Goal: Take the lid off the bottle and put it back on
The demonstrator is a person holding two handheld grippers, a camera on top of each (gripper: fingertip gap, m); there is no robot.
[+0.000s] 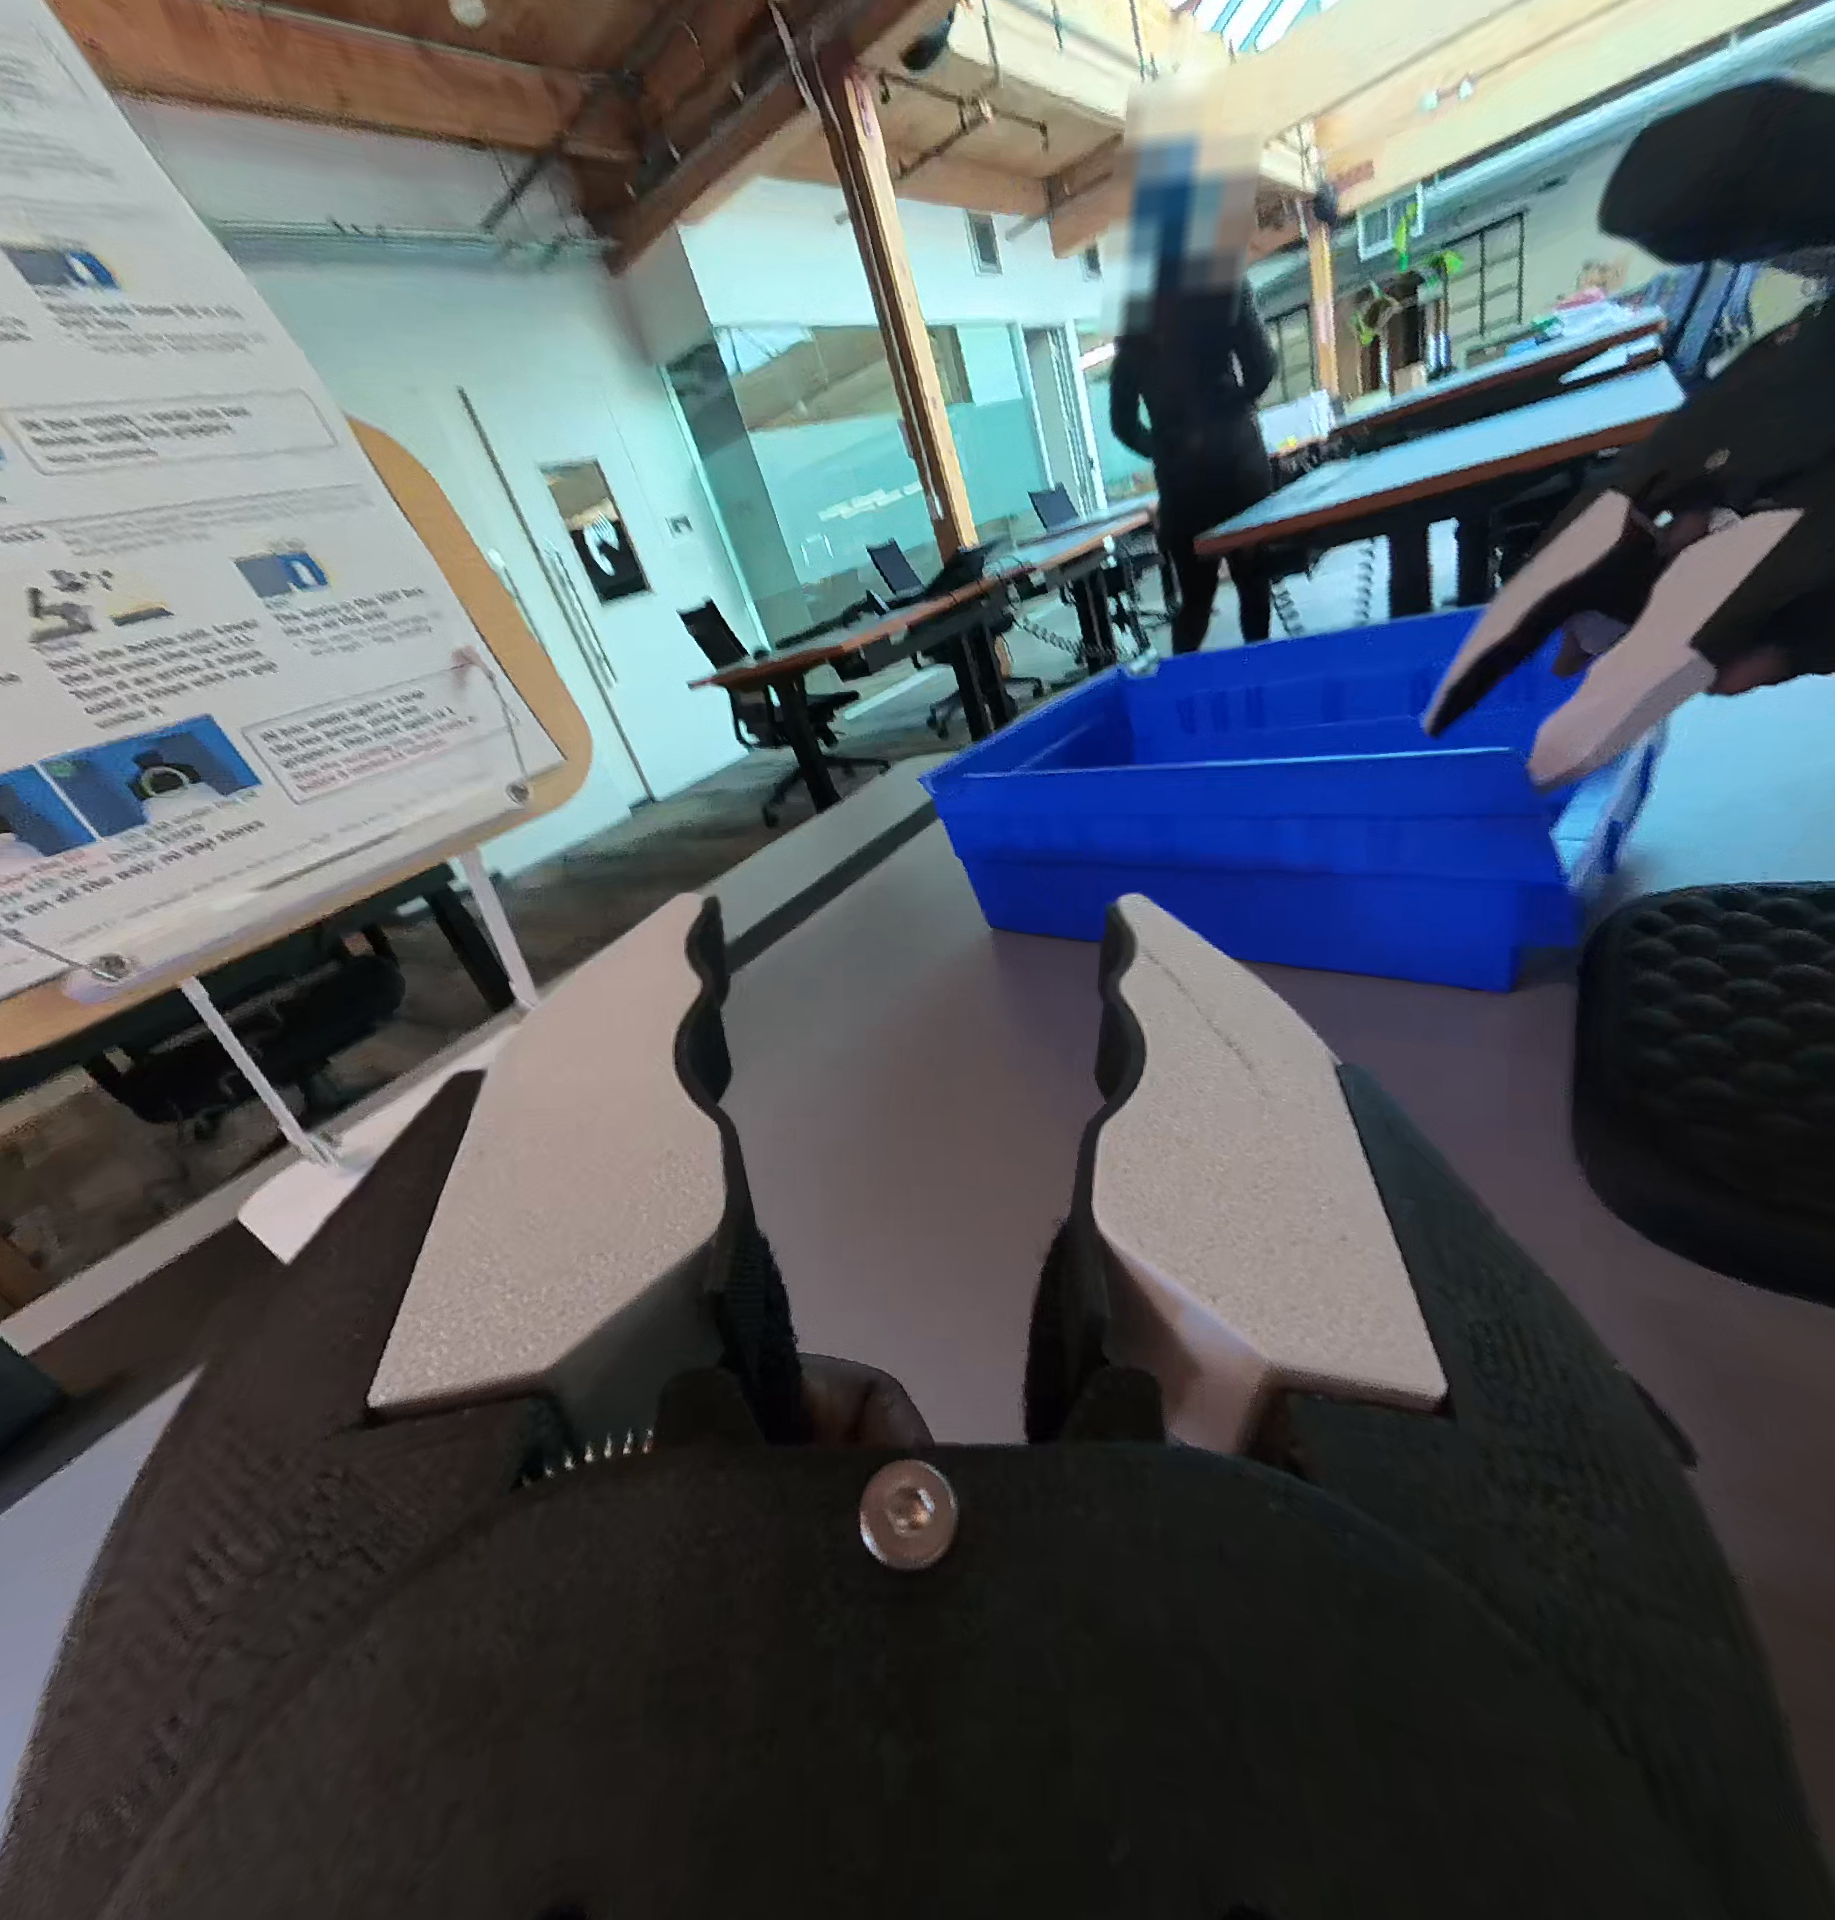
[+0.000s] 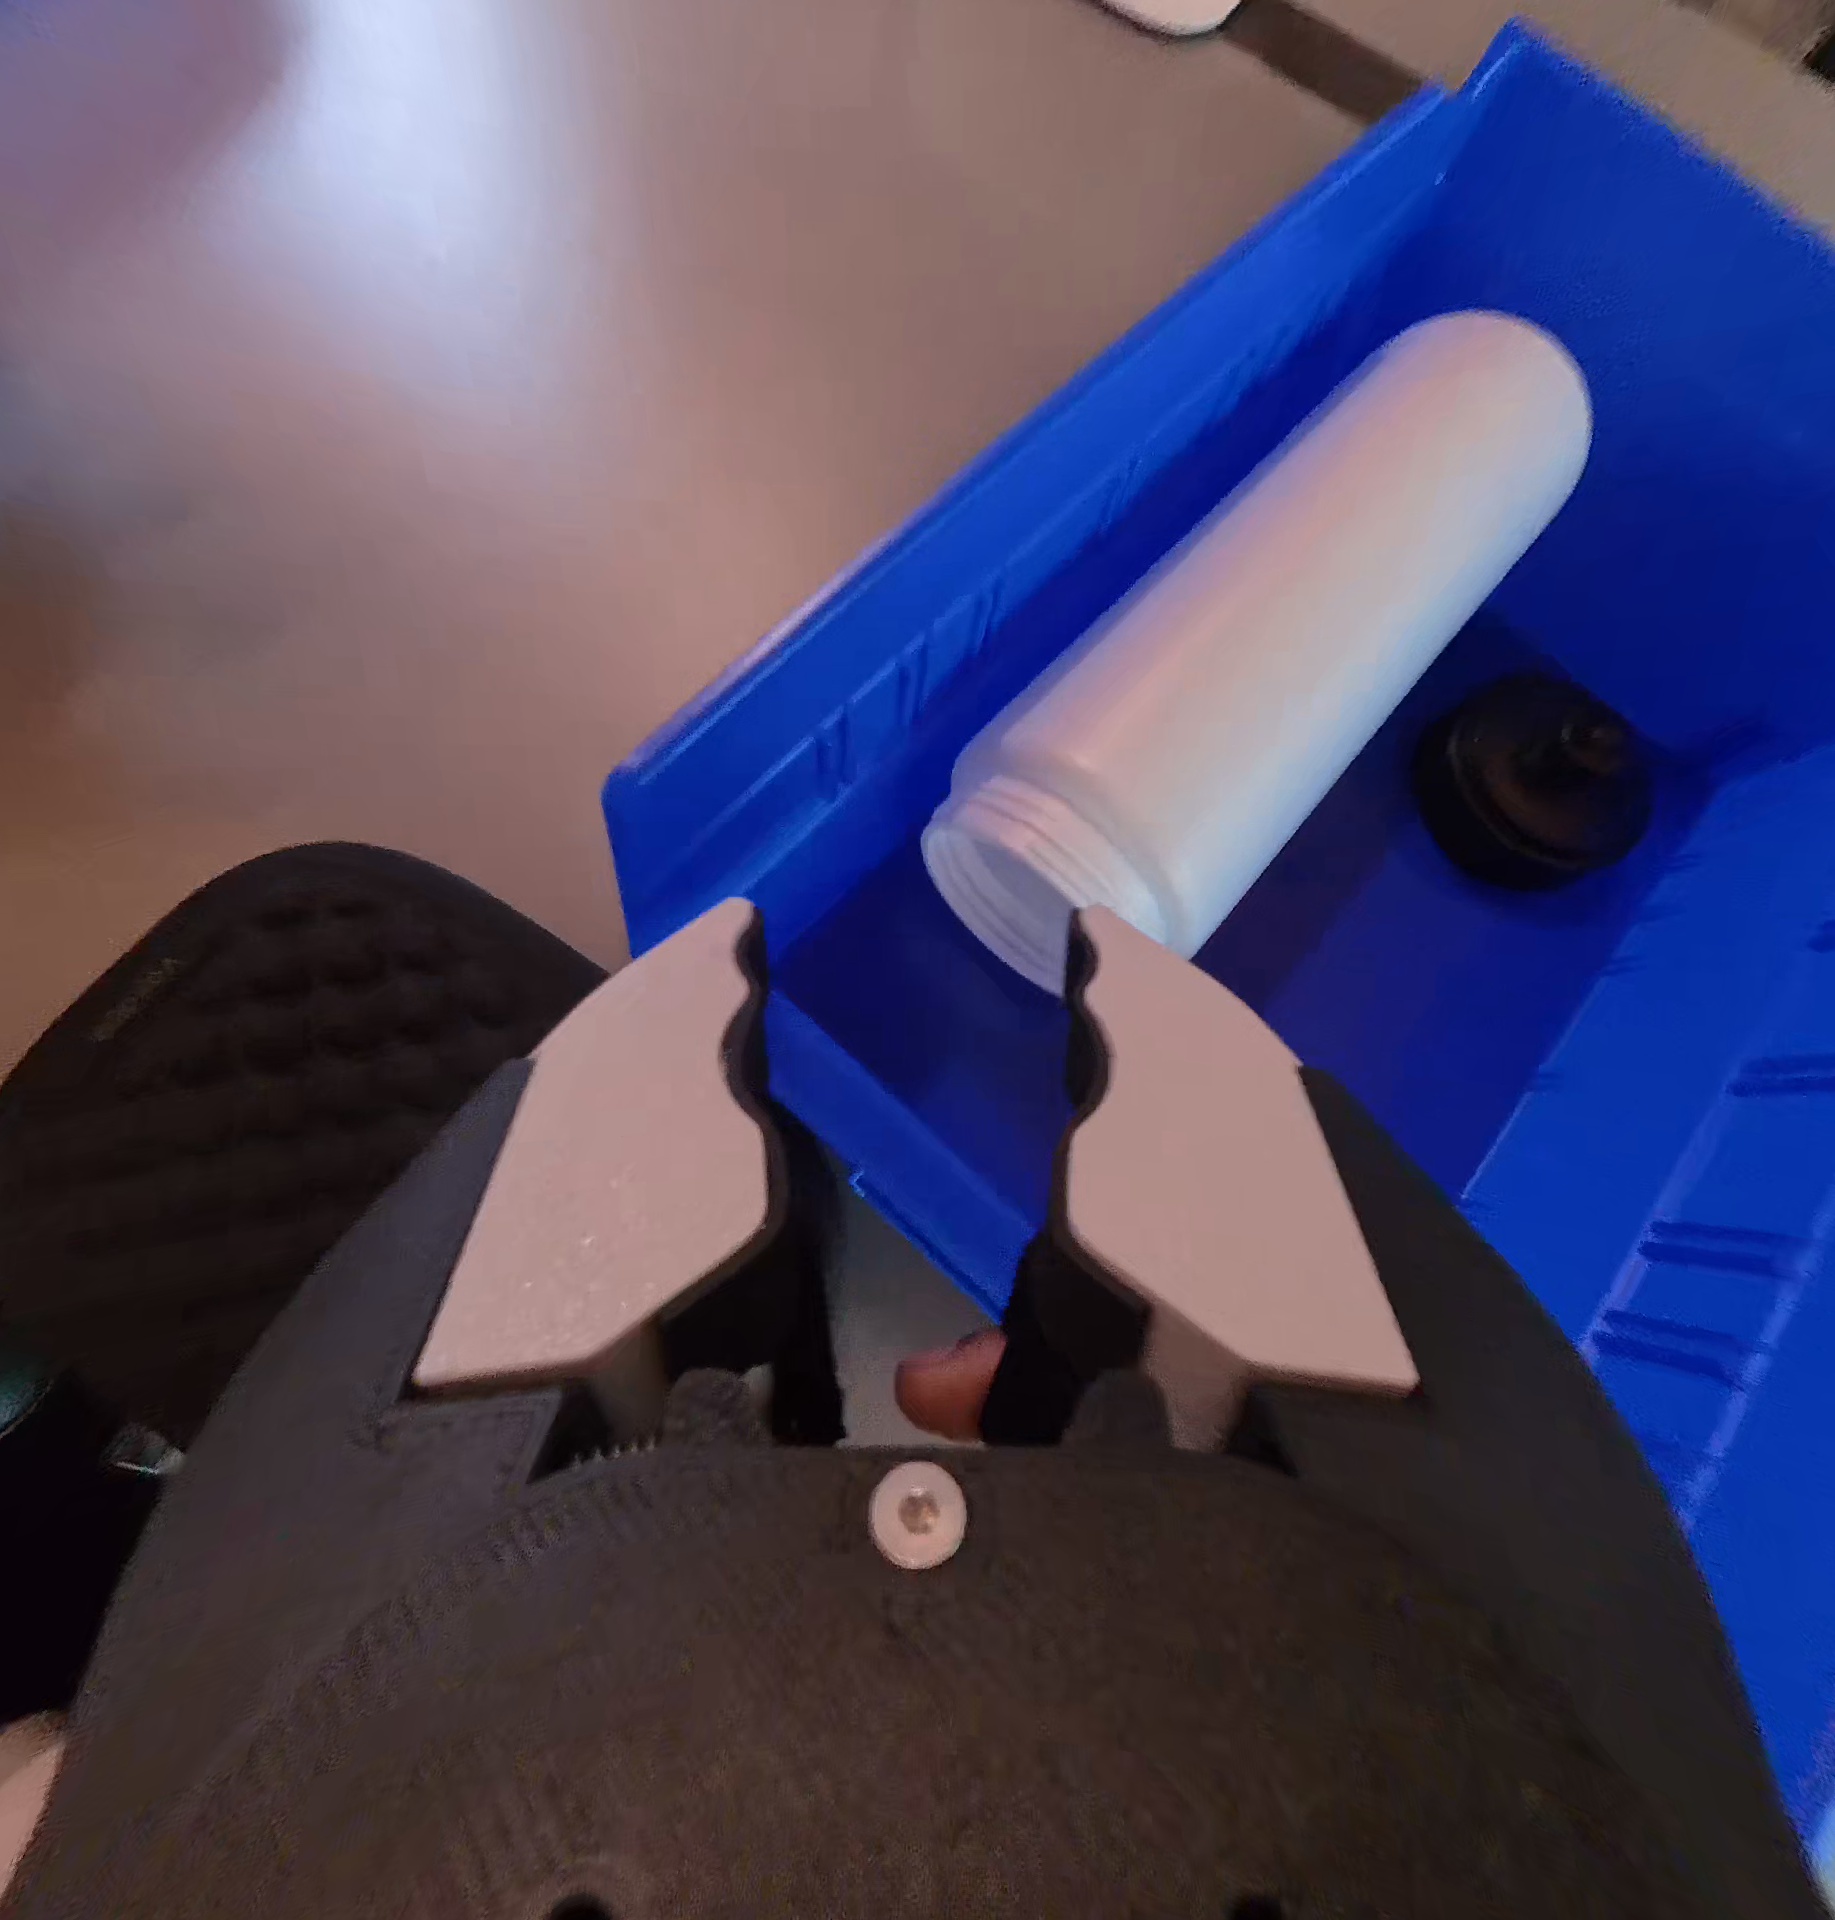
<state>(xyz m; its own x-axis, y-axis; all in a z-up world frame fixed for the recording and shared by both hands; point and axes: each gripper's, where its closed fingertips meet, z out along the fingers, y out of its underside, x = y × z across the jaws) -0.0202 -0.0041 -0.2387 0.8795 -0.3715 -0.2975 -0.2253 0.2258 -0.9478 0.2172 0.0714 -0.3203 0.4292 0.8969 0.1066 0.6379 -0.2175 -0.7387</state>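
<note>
Grey tabletop (image 1: pixel 892 1091) fills left wrist view: left gripper (image 1: pixel 913 925) jaws wide, empty, blue bin (image 1: pixel 1256 862) centre right. Right wrist view: right gripper (image 2: pixel 913 925) jaws wide, empty, over bin; white bottle (image 2: pixel 1287 644) lying uncapped inside, black lid (image 2: pixel 1531 779) beside it, right.

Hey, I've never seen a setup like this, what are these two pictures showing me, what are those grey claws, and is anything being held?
Each picture comes from a camera mounted on a hand-held two-finger tool, looking along its grey fingers. The left tool hovers over a grey table, open and empty. The right tool, also open and empty, points down into a blue bin. In the bin lies a white bottle on its side, uncapped, with a black lid beside it. A black pad sits near the bin.
</note>
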